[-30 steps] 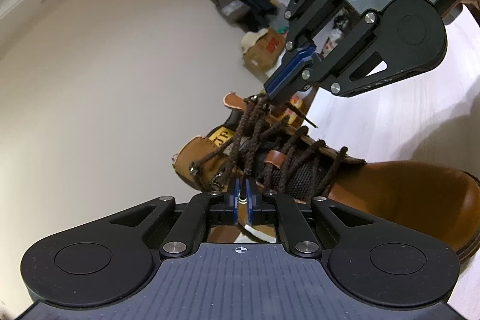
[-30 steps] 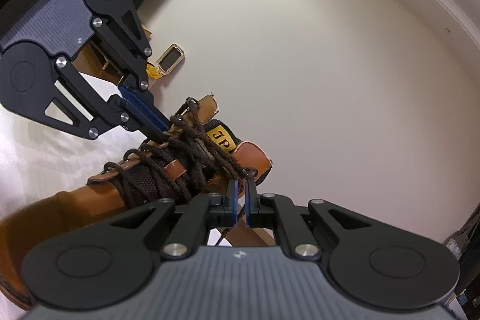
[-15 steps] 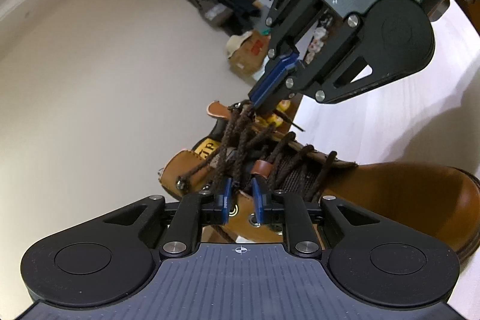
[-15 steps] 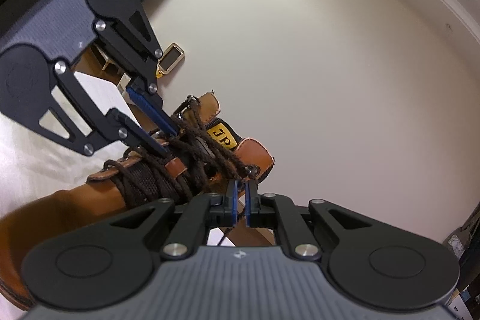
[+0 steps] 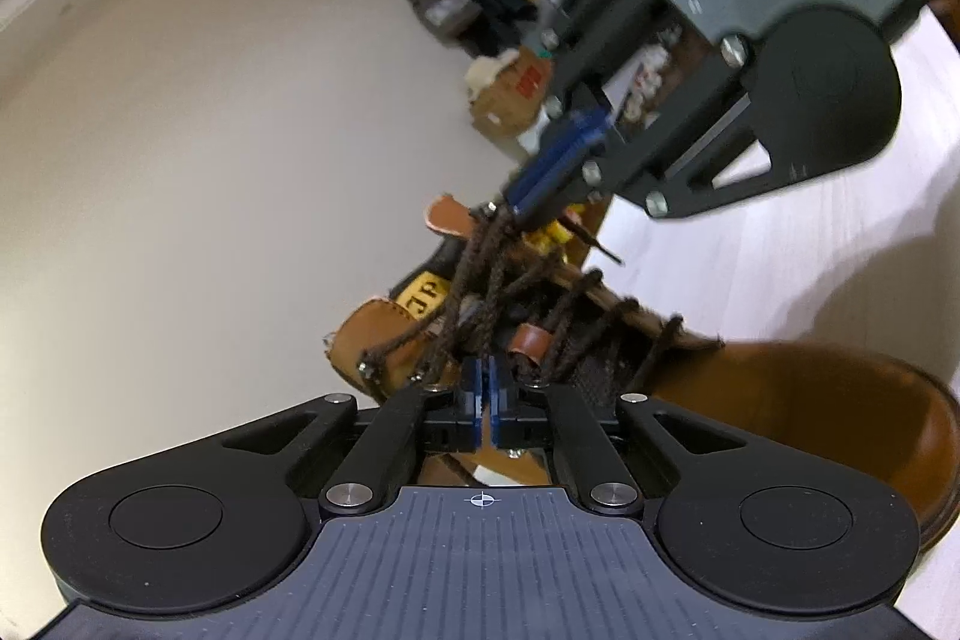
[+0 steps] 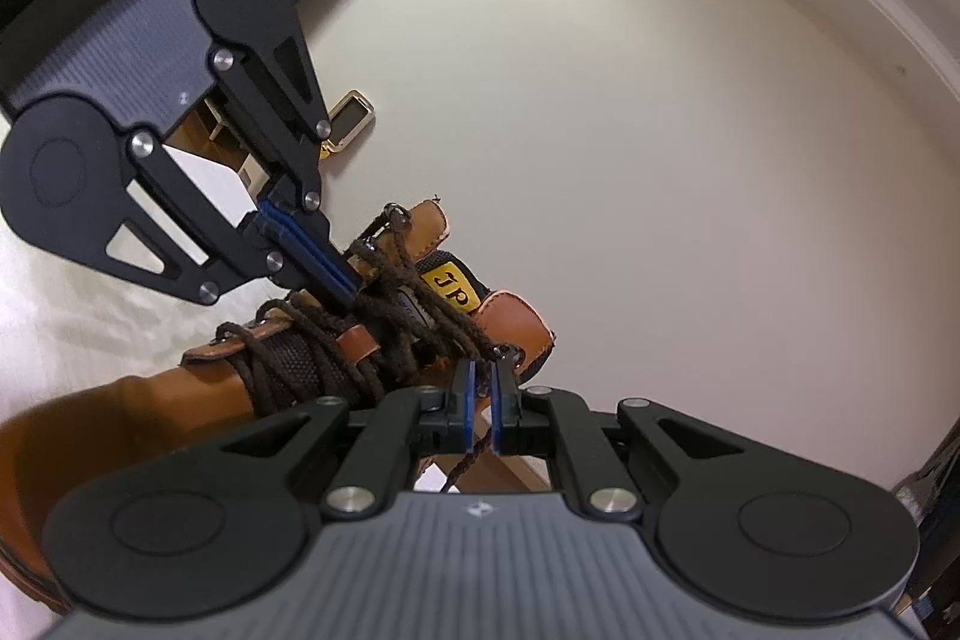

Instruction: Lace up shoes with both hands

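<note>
A tan leather boot (image 5: 798, 400) lies on its side across the lower right of the left wrist view, toe to the right and collar at centre frame, its dark brown lace (image 5: 480, 280) criss-crossed loosely over the tongue. The left gripper (image 5: 483, 388), at bottom centre, is clamped fully together at the near eyelet row; whether a strand is caught between its blue pads (image 5: 474, 394) cannot be told. The right gripper (image 5: 510, 208) reaches in from the upper right and pinches lace at the top of the collar. In the right wrist view, that gripper (image 6: 480, 400) is nipped on a lace strand (image 6: 465, 454) that hangs below its fingers at lower centre, while the left gripper (image 6: 354, 289) enters from the upper left, tips buried in the crossings. The step looks like tensioning or passing the lace through the upper eyelets. It would likely go best with the right-hand grip kept firm as an anchor, the left pulling along the lace line rather than across it, and the boot kept from sliding on the pale tabletop (image 5: 750, 250).
</note>
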